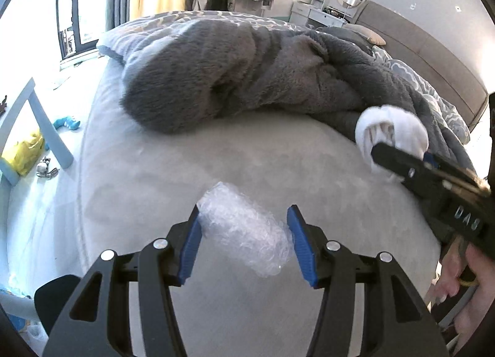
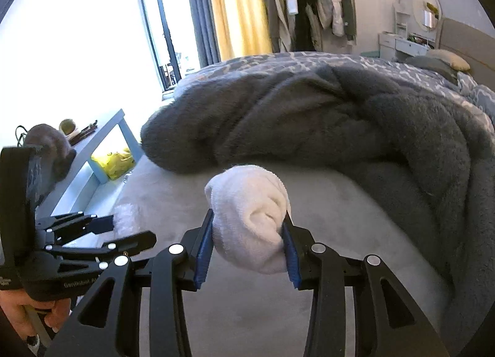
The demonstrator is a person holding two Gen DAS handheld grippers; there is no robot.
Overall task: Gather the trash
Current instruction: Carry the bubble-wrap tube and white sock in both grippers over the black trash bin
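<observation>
A crumpled piece of clear bubble wrap lies on the light grey bed sheet. My left gripper is open with its blue pads on either side of the bubble wrap; the left pad touches it. My right gripper is shut on a rolled white sock and holds it above the sheet; it also shows in the left wrist view at the right with the sock. The left gripper shows in the right wrist view at the lower left.
A bunched grey fleece blanket and a patterned quilt cover the far half of the bed. A pale blue side table stands left of the bed, with a yellow bag and small toys on the floor. Clothes hang at the back.
</observation>
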